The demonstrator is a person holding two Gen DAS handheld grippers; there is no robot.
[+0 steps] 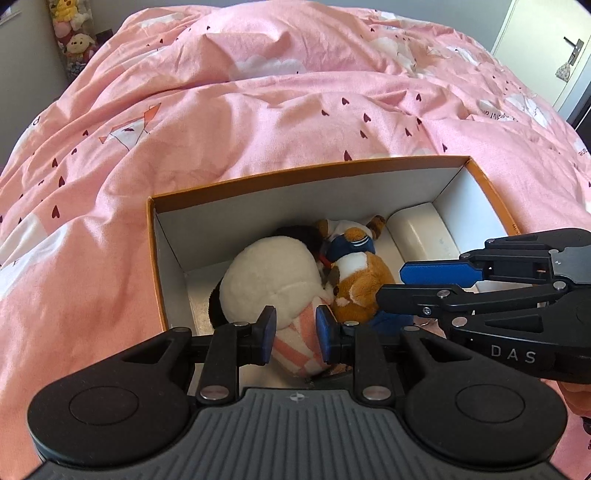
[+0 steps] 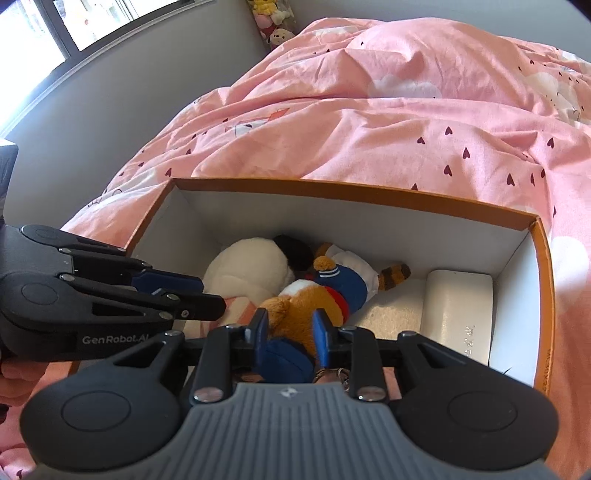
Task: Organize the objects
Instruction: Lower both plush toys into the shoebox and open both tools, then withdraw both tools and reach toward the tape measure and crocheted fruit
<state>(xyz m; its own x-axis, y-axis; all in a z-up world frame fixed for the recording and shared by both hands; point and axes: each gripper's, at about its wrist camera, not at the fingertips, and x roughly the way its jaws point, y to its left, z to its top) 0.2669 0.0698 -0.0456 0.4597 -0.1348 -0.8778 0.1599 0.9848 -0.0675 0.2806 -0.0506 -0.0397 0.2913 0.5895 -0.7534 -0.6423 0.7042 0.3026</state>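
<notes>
Keyring [image 2: 334, 374] half behind right gripper [image 2: 290, 328]

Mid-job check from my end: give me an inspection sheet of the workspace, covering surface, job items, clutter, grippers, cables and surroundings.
Surface: pink duvet with a heart print, rumpled, over the bed.
Job's things: orange box, open, on the duvet; inside lie a white plush, a brown plush in blue clothes and a white block at one end.
Clutter: nothing seen.
Grippers: left gripper shut on the white plush's pink-striped part; right gripper shut on the brown plush.
Cables: nothing seen.
Surroundings: stacked plush toys in the corner, window, door.
</notes>
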